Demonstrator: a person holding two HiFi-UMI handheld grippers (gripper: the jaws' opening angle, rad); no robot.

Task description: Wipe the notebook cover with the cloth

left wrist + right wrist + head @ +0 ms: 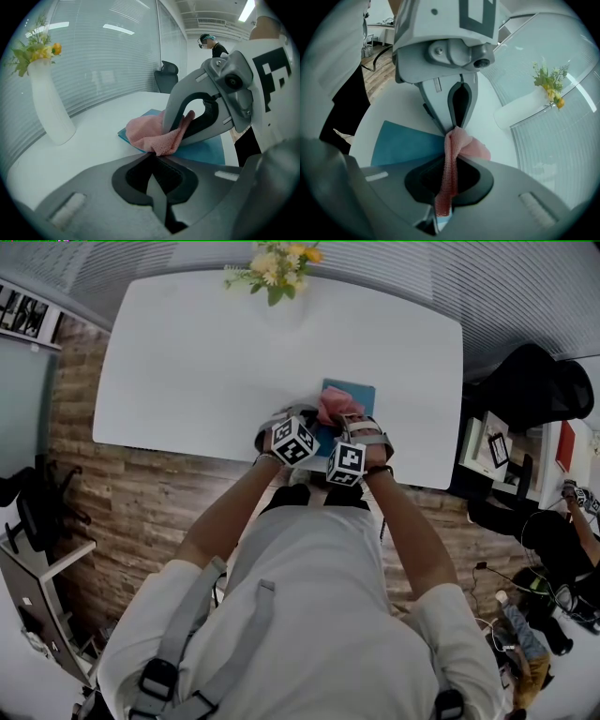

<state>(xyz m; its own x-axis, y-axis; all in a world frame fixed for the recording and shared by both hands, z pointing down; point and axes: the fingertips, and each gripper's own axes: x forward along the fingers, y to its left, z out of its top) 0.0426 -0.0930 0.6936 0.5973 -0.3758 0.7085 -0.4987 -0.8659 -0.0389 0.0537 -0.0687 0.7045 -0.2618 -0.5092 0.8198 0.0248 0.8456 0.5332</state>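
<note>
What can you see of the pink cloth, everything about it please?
The cloth is pink and soft, with a knobbly weave like knit or microfibre, and it is crumpled into a bunch. Both claws pinch it. A strip runs down between the shut jaws of the right claw, and the left claw grips another fold at its tips. The bunch sits over the teal notebook on the white table, apparently resting on the cover.

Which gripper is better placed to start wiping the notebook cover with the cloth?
Right. The right gripper clamps the cloth deep between its jaws, over the blue notebook; the left gripper seems to pinch only its edge at the tips.
</note>
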